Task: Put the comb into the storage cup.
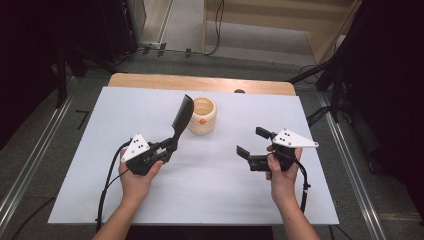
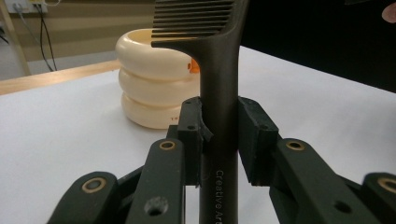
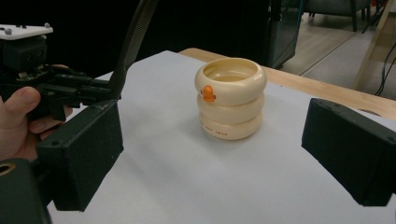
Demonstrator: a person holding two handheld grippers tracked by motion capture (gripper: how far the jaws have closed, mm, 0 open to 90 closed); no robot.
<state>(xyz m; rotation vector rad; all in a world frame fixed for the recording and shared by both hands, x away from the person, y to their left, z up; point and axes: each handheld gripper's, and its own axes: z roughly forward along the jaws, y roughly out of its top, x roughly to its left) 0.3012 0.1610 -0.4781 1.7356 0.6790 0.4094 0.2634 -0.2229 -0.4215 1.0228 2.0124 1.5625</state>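
Note:
A black comb [image 1: 181, 118] stands tilted up from my left gripper [image 1: 170, 146], teeth end high beside a cream ribbed cup [image 1: 202, 116] with a small orange mark. In the left gripper view the pads press on both sides of the comb's handle [image 2: 219, 93], so my left gripper [image 2: 219, 135] is shut on it, with the cup [image 2: 154, 79] just behind. My right gripper [image 1: 252, 142] hovers to the right of the cup, open with nothing between its fingers. Its own view looks at the cup [image 3: 231, 100] across bare table, the comb [image 3: 133, 42] rising at the upper left.
A white sheet [image 1: 210, 180] covers the wooden table [image 1: 150, 80]. The cup stands at the back middle. Dark stands and cables ring the table on the floor beyond its far edge.

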